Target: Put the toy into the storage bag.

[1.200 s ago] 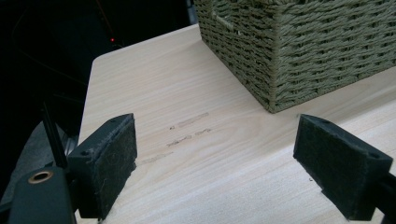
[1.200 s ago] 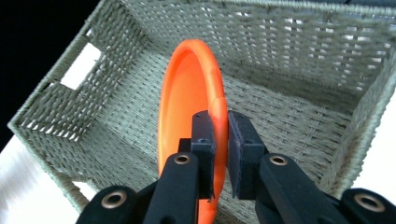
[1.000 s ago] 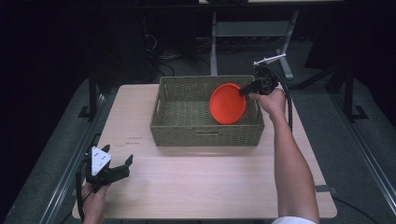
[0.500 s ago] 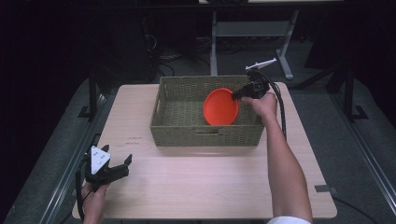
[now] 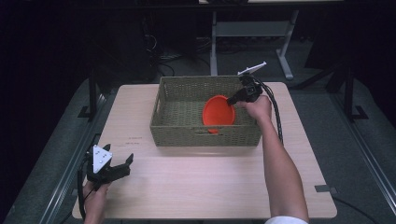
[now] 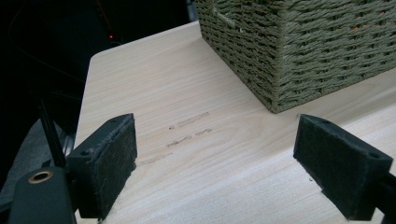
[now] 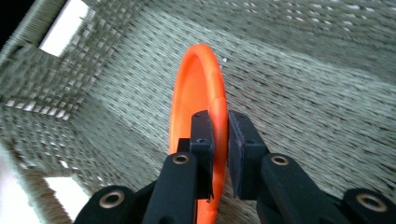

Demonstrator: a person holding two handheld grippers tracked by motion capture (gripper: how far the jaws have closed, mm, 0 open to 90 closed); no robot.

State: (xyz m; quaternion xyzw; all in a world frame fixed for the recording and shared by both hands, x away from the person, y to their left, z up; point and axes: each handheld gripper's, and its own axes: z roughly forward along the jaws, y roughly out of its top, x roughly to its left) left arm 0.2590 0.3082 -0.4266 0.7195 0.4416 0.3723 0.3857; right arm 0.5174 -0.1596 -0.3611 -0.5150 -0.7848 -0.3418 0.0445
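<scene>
In the high view, the right gripper (image 5: 232,99) reaches over the right wall of the woven basket (image 5: 205,136) and pinches the rim of an orange plate (image 5: 218,113), which hangs tilted on edge just ahead of and below the jaws, inside the basket's right half (its lower edge is near the basket floor, though contact cannot be told). The left gripper (image 5: 122,166) sits well apart from the basket, near the front left corner of the desk (image 5: 196,179), jaws spread with nothing between them. In the left gripper view, the left gripper (image 6: 215,163) stands wide apart over bare wood, with a corner of the basket (image 6: 303,51) ahead of it and to its right. In the right gripper view, the right gripper (image 7: 221,140) is pressed onto the plate (image 7: 198,98), whose thin rim runs up and away between the two pads, with the basket's woven floor (image 7: 317,93) beyond it.
</scene>
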